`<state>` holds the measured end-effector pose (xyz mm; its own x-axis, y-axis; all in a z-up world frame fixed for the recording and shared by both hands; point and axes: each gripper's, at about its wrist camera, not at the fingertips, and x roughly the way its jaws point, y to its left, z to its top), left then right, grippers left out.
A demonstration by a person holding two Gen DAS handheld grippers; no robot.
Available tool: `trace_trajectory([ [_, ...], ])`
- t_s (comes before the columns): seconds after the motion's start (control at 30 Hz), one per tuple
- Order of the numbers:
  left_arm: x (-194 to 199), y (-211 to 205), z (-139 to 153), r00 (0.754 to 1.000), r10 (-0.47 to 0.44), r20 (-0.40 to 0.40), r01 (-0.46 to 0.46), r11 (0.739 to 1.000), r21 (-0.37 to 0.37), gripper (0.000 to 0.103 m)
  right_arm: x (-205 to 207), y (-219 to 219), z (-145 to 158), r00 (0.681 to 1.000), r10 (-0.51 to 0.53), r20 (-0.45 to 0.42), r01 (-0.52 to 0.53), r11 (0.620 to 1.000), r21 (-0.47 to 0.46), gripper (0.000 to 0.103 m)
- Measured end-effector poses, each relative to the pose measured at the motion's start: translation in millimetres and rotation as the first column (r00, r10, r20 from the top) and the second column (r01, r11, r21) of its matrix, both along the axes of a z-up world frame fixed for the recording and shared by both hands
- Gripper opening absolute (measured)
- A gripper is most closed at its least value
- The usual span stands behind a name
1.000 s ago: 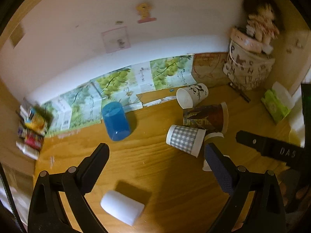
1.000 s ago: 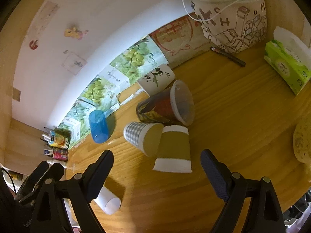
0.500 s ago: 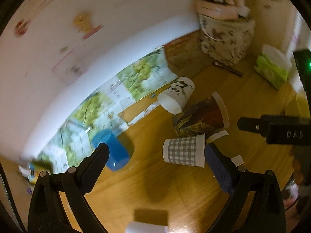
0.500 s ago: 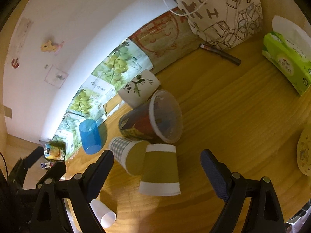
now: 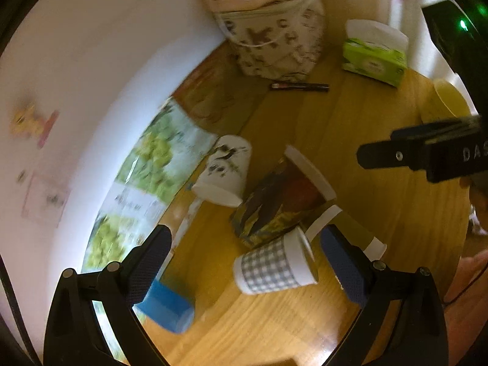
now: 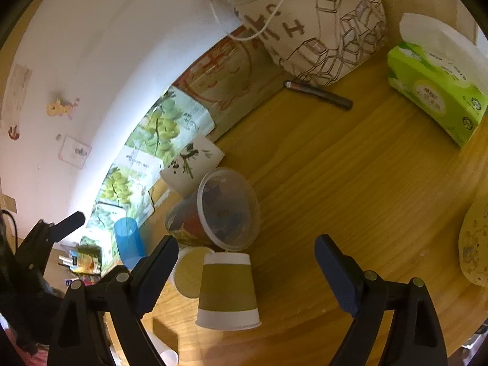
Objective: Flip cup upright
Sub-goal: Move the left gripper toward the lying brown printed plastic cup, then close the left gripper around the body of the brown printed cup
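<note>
While both tongs gape empty, the olive paper cup at six o'clock looks light, crushable: grip mid-wall gently.

We see the wall stickers smeared by blur at left, the blue cup half behind our left finger, a white cup cut off at the right-wrist view's bottom edge, the checked cup mostly hidden there.
</note>
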<state>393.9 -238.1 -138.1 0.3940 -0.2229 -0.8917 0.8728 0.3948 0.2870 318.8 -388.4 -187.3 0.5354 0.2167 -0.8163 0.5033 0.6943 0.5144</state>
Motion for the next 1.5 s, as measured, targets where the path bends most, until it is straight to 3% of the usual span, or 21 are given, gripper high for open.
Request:
trace_trajectory([
  [0.2, 4.3, -14.6, -20.4, 0.993, -0.097, -0.074, 0.098, 0.995, 0.015, 0.099, -8.0, -12.2, -2.1, 0.997, -0.049, 0.06, 0.049, 0.999, 0.012, 0.092],
  [0.4, 13.2, -24.5, -40.4, 0.984, -0.132, -0.123, 0.137, 0.99, 0.03, 0.099, -15.5, -21.6, -3.1, 0.99, -0.094, 0.102, 0.093, 0.995, 0.021, 0.092],
  [0.9, 27.2, -43.5, -75.3, 0.971, -0.148, -0.188, 0.162, 0.985, 0.063, 0.099, -20.0, -34.1, -12.5, 0.989, -0.124, 0.083, 0.122, 0.992, 0.026, 0.092],
  [1.17, 42.9, -55.6, -89.9, 0.963, -0.101, -0.25, 0.127, 0.988, 0.087, 0.098, -16.3, -35.0, -15.1, 0.992, -0.102, 0.079, 0.099, 0.994, 0.039, 0.092],
  [1.5, 56.0, -71.4, -107.3, 0.96, -0.077, -0.268, 0.113, 0.986, 0.121, 0.098, -10.0, -36.6, -15.5, 0.995, -0.087, 0.057, 0.086, 0.996, 0.032, 0.092],
])
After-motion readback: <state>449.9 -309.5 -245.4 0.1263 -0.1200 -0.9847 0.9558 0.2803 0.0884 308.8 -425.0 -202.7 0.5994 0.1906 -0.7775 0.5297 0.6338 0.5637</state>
